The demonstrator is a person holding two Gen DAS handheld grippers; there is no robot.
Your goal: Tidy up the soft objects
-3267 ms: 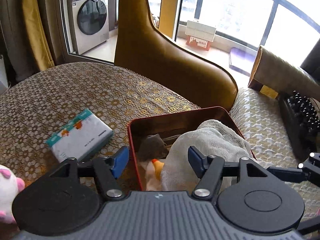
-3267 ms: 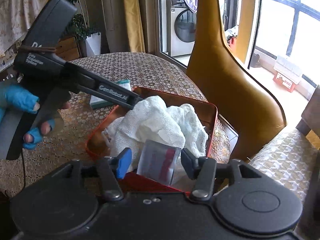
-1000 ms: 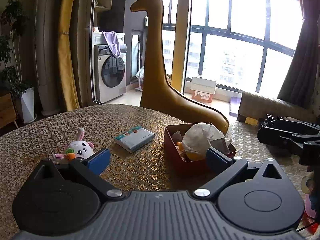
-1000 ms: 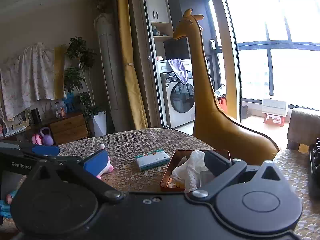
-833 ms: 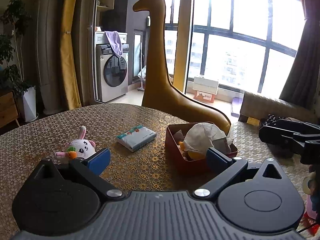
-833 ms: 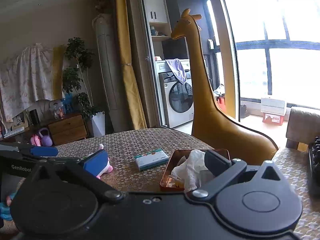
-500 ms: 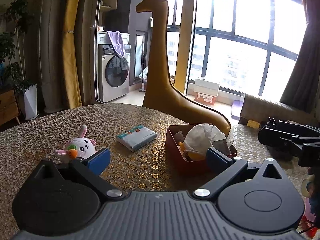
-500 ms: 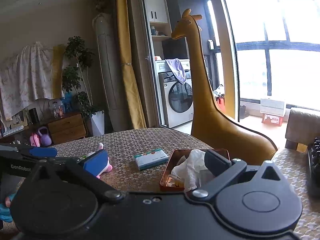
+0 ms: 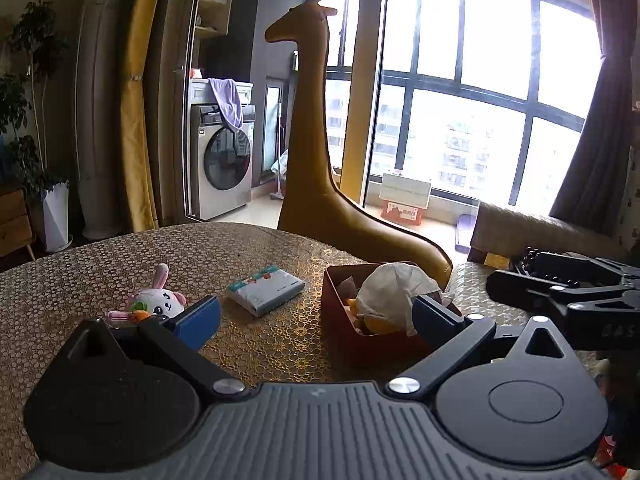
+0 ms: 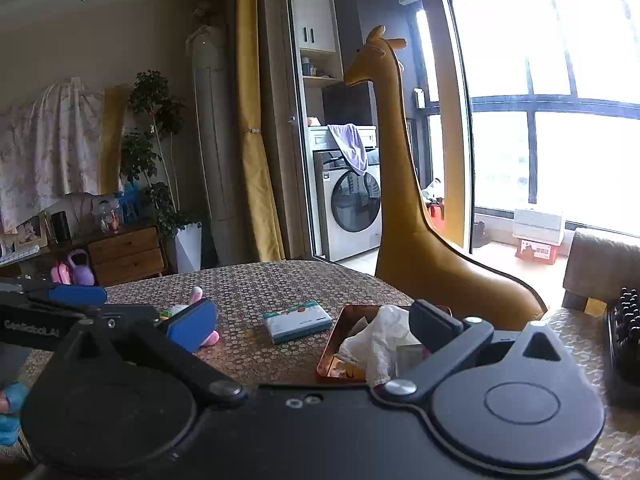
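Beyond your table (image 9: pixel 100 264) with its patterned gold cloth stands a tall tan giraffe figure (image 9: pixel 316 152), its body just past the far edge. To its left you have a washing machine (image 9: pixel 224 168) with a purple cloth (image 9: pixel 229 100) draped over its top. A yellow curtain (image 10: pixel 256 128), a potted plant (image 10: pixel 160 152) and a wooden drawer cabinet (image 10: pixel 128 254) line the wall

Round table (image 9: pixel 100 256) w/ a gold-brown honeycomb-pattern cloth carries everything. On it: a small white plush bunny (image 9: pixel 156 306) w/ pink ears toward the left, a teal-and-white tissue pack (image 9: pixel 265 289) lying flat near the middle, and a red tin box (image 9: pixel 340 320) to the right, near the table edge. All three sit apart from each other, roughly in a row.
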